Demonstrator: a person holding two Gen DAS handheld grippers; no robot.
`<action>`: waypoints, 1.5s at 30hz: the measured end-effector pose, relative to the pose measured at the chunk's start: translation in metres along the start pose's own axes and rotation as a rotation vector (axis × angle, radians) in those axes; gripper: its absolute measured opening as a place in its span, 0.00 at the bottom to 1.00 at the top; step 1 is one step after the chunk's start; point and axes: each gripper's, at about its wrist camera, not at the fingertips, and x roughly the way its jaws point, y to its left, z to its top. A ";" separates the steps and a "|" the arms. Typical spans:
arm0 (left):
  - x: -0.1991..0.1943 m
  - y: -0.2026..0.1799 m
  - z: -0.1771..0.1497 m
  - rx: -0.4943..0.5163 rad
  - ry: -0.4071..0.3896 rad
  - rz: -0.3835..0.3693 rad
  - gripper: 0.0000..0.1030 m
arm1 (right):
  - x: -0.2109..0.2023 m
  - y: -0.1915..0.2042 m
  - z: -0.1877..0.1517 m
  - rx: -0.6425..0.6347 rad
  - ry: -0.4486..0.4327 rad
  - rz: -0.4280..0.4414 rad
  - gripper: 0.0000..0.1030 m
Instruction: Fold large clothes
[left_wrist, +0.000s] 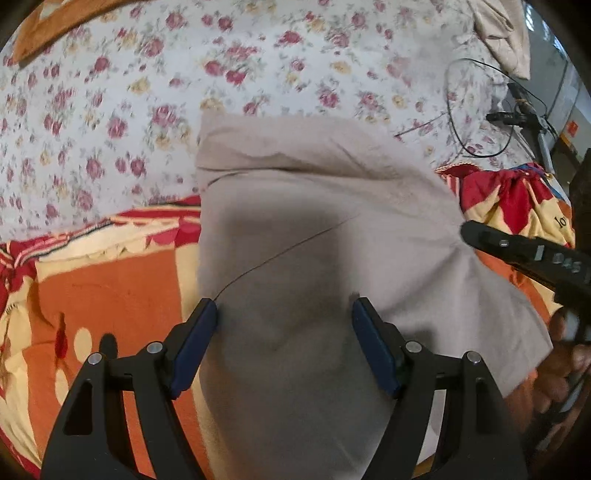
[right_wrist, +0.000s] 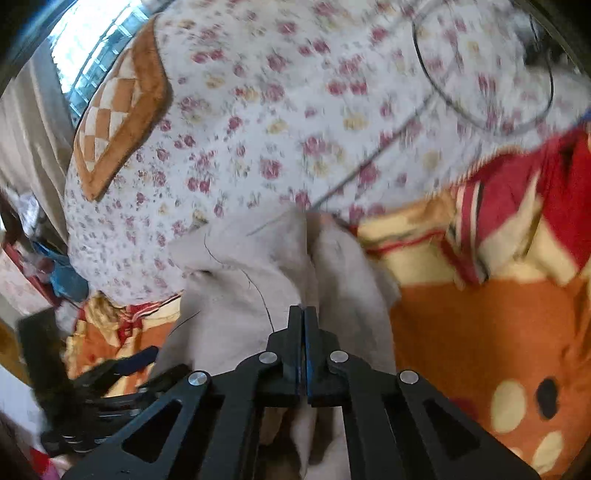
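While my right gripper (right_wrist: 303, 314) has its jaws pinched together on a bunched edge of the grey garment (left_wrist: 314, 221), my left gripper (left_wrist: 284, 314) hangs over the cloth with jaws wide apart, gripping nothing. That garment lies partly doubled over on the orange blanket (left_wrist: 110, 295) and floral sheet (left_wrist: 147, 92), so I judge the folding underway, not finished. No containers anywhere I can see.
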 end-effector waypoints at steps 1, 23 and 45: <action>0.001 0.003 -0.002 -0.018 0.002 -0.008 0.73 | -0.005 -0.001 0.002 0.017 -0.009 0.004 0.07; -0.005 0.023 -0.014 -0.126 0.008 -0.082 0.77 | -0.007 0.000 0.014 0.028 -0.078 -0.008 0.03; 0.012 0.034 0.042 -0.112 0.003 0.016 0.77 | 0.014 0.054 0.027 -0.128 -0.002 -0.103 0.24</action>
